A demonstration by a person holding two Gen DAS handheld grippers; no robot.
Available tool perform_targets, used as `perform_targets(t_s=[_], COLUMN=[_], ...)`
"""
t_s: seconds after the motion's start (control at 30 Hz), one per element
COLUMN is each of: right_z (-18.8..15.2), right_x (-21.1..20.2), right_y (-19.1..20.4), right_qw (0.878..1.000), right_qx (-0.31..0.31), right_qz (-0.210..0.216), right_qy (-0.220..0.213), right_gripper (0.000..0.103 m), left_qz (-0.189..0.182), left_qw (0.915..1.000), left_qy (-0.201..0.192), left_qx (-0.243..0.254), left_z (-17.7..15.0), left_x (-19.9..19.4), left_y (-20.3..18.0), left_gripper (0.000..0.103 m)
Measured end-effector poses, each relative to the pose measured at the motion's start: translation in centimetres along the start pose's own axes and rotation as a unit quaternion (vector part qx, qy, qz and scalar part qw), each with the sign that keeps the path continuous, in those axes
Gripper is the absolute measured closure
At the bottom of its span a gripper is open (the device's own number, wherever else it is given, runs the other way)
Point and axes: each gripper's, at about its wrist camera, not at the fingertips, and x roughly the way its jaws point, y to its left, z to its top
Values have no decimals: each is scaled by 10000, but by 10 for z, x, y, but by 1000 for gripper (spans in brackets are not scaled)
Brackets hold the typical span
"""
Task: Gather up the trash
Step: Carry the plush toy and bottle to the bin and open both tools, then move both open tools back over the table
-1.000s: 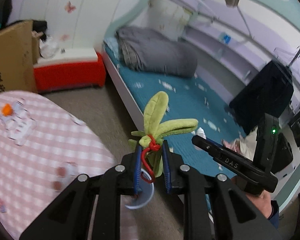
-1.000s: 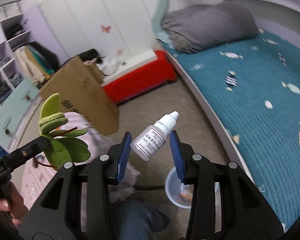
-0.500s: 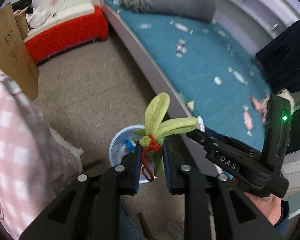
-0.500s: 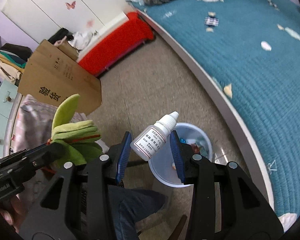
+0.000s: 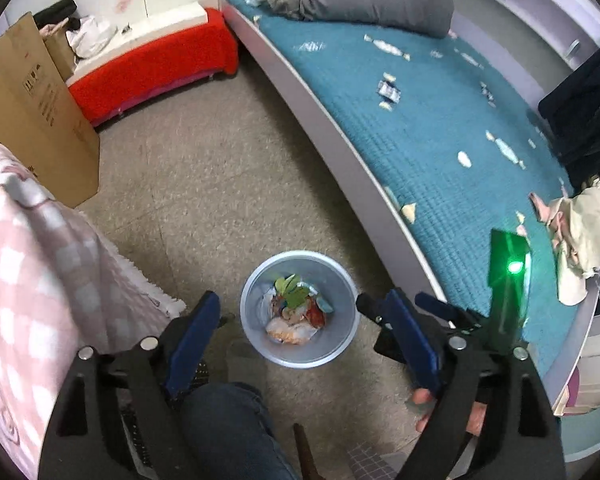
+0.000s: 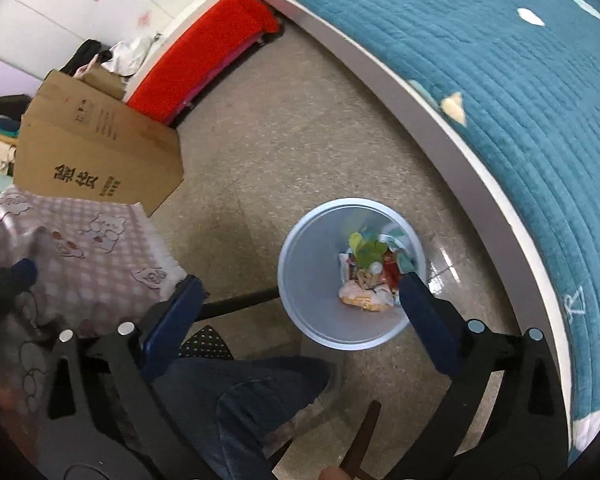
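A pale blue trash bin stands on the floor beside the bed; it also shows in the right wrist view. The green plush leaf toy lies inside it on wrappers, and shows in the right wrist view too. A small white bottle cap shows among the trash. My left gripper is open and empty above the bin. My right gripper is open and empty above the bin; it also appears at the right of the left wrist view.
A bed with a teal cover runs along the right. A cardboard box and a red bench stand at the back left. A pink checked cloth covers a surface at left. My knee in jeans is below.
Both grippers opened over the bin. The green plush toy left the left gripper and the white bottle left the right one; both lie in the bin. Both views tilted down.
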Motion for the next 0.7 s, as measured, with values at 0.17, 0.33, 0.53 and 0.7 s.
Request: perform_targets(t_s=[0.17,0.33,0.53,0.7], right_z=[-2,-3,-3,-1], right_x=[-18,-45,-90,-129], right_y=[3,15,48,84], right_qw=[9998,9987,9953,9896], right_qx=[-14,-52,-297,-590], right_qz=[-124,-200,-158,-94], right_qy=[-180,-456,-907,-1306], right_gripper=[6,6,6,6], left_qz=[-90,-183,-238,-176], left_qw=[9996,9981,9934,9869], left_qy=[-282,-591,-1113,-1587], left_qx=[-19,37,-112,-223], left_z=[-1,-6,-13,-23], left_x=[-22,-54,-99,-140], left_y=[-8,-9,5,20], left_gripper=[17,16,15,13])
